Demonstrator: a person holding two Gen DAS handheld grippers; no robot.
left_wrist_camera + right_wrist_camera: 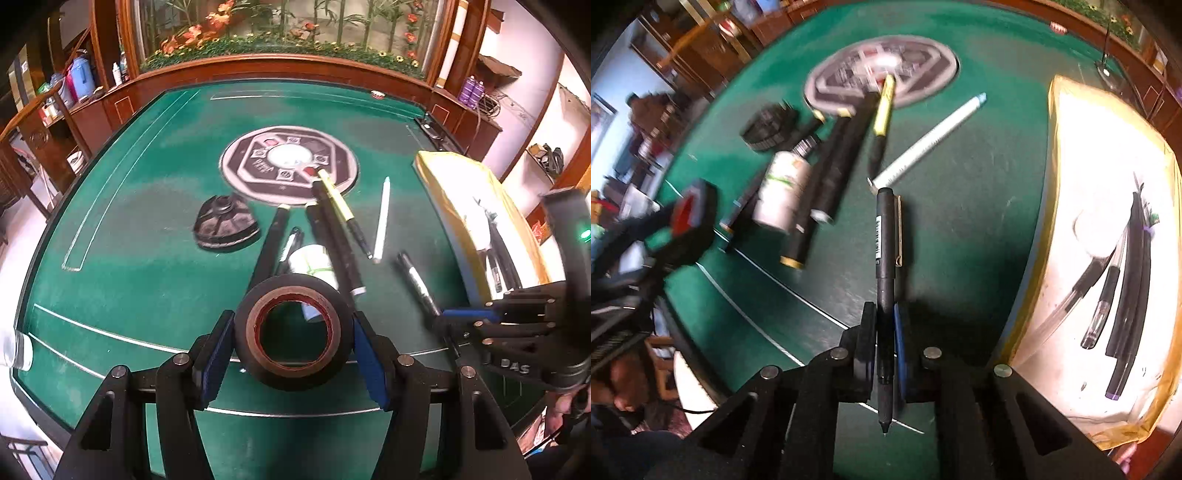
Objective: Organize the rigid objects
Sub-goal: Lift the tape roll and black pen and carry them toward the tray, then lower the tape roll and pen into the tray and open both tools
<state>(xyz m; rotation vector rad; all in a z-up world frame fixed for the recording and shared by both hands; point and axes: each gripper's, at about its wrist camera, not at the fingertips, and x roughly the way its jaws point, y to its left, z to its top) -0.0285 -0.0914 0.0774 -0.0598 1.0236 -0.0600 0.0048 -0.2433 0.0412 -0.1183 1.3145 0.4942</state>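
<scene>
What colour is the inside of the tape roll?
Reddish-brown, inside the black tape roll. It shows best in the left wrist view.

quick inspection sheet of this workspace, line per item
surface: green felt table with a round centre panel
job's things: black tape roll in the left claw; black pen in the right claw; box already holds pens and tubes
clutter: loose white pen, yellow marker, black tubes, small white bottle, black round cap
grippers: both clamped on their items
cables: nothing seen
surroundings: wooden cabinets, flower display behind
</scene>
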